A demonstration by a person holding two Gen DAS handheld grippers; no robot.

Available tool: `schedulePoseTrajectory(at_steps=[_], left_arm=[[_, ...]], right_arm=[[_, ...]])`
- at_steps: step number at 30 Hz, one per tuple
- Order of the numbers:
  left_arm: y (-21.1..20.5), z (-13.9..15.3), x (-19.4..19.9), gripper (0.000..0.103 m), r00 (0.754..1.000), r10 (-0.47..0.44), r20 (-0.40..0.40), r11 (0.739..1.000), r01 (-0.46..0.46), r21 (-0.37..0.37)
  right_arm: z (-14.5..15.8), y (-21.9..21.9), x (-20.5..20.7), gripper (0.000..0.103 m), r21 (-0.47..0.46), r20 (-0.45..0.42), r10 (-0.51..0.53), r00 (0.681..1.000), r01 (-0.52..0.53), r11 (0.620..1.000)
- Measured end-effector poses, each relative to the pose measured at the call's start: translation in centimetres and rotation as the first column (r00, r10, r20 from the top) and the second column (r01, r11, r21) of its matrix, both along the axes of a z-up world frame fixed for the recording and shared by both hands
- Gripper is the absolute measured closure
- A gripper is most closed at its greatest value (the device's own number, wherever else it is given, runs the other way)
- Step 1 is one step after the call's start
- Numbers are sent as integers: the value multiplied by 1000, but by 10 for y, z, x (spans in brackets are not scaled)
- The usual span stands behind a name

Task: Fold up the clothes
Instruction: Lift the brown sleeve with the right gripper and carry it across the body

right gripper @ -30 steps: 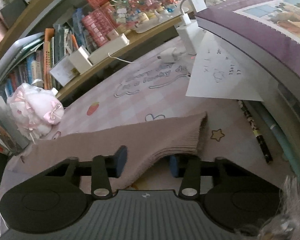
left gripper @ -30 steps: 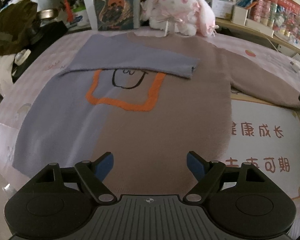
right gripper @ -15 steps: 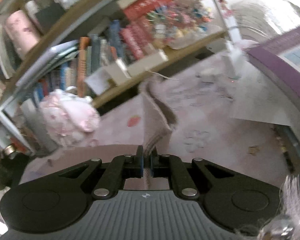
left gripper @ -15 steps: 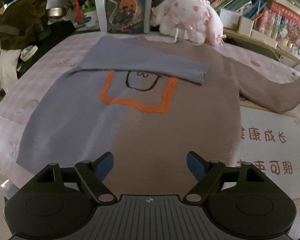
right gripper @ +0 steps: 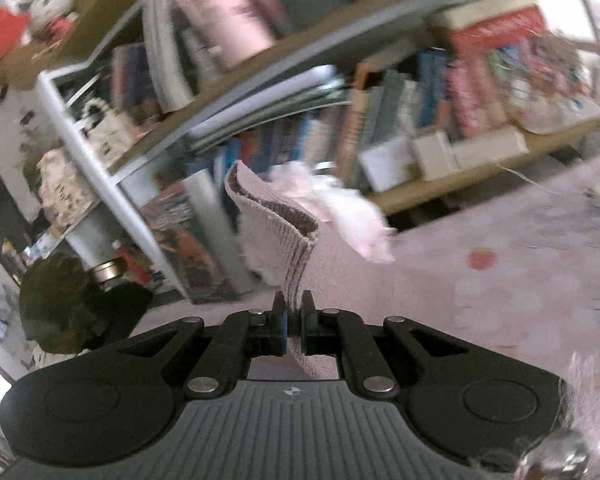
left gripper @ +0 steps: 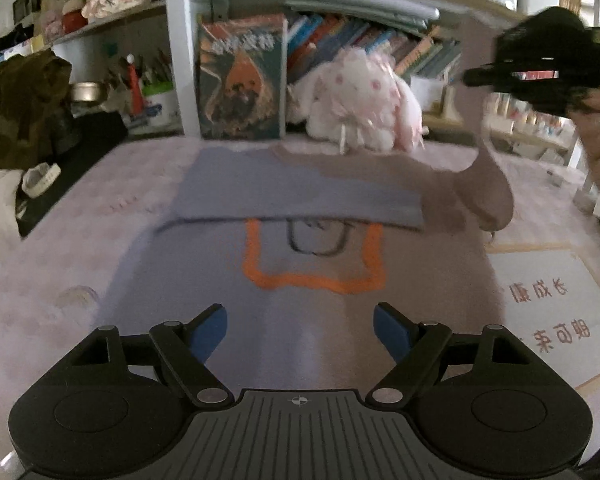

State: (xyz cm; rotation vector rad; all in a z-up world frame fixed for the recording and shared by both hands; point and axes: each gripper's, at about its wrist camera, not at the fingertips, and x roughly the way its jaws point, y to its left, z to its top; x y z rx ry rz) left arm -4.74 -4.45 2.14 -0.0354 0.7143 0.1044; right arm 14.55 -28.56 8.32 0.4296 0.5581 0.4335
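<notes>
While the right gripper is clenched on the brown sleeve, lifting its ribbed cuff clear of the bed, the left gripper hangs released, nothing between its fingers, above the hem of the sweater spread flat on the pink sheet. The blue sleeve lies folded across the chest. Beyond the collar a plush rabbit sits against the bookshelf.
</notes>
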Motion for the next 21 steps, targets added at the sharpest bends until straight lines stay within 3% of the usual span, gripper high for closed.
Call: schedulePoseTrajectory(at_steps=[9, 18, 20, 21], left_arm=[[85, -2, -3, 20, 1000, -27, 0, 999, 27, 25], [140, -5, -16, 20, 1000, 2, -20, 999, -1, 52], [147, -5, -17, 20, 1000, 11, -17, 999, -11, 45], [150, -5, -18, 20, 1000, 16, -16, 999, -15, 40]], right_arm=[[6, 138, 11, 98, -54, 44, 50, 998, -48, 997], [-38, 223, 30, 97, -238, -57, 43, 997, -55, 970], [-49, 235, 29, 90, -271, -91, 60, 994, -83, 959], [-51, 237, 26, 78, -265, -102, 79, 992, -103, 959]])
